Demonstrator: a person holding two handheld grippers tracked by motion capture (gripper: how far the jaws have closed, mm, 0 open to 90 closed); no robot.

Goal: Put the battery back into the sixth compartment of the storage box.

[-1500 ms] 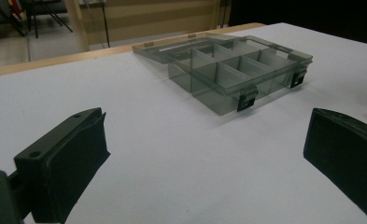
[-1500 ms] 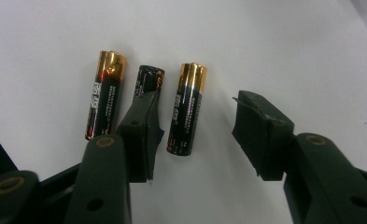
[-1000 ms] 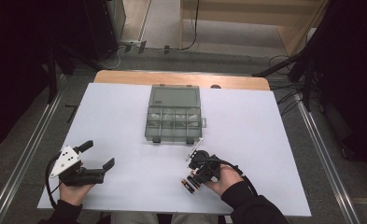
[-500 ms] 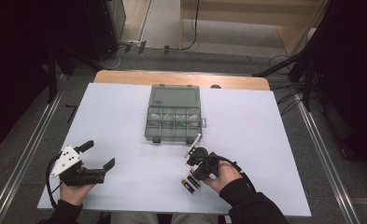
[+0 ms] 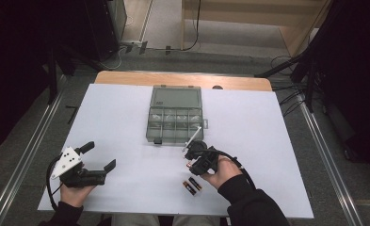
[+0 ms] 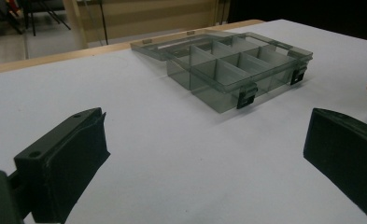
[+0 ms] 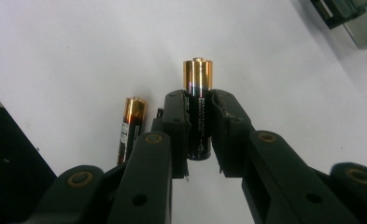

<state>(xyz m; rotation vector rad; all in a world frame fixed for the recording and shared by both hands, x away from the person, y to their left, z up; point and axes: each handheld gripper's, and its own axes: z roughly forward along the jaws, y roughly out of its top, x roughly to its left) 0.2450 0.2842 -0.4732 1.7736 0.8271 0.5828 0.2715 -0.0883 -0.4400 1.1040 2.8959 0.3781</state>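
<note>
My right gripper (image 7: pixel 201 100) is shut on a black and gold battery (image 7: pixel 199 84), which stands up between the pads with its gold end out. In the high view the right gripper (image 5: pixel 193 157) hangs just above the white table, a little in front of the box's near right corner. Two more batteries (image 5: pixel 192 185) lie side by side on the table near the hand; one battery on the table (image 7: pixel 130 128) is seen left of the jaws. The clear grey compartment box (image 5: pixel 175 117) sits mid-table with its lid open. My left gripper (image 5: pixel 99 156) rests open at the front left, nothing between its jaws (image 6: pixel 204 149).
The box (image 6: pixel 232 70) has several open compartments and two dark latches on its near wall. The white tabletop (image 5: pixel 277 136) ends in a wooden strip (image 5: pixel 126 77) at the back. Metal rails run along both sides of the table, and cables lie on the floor beyond.
My right gripper has lifted off the table and shifted toward the box with one battery in its grip, uncovering two batteries below. The left gripper has stayed put.
</note>
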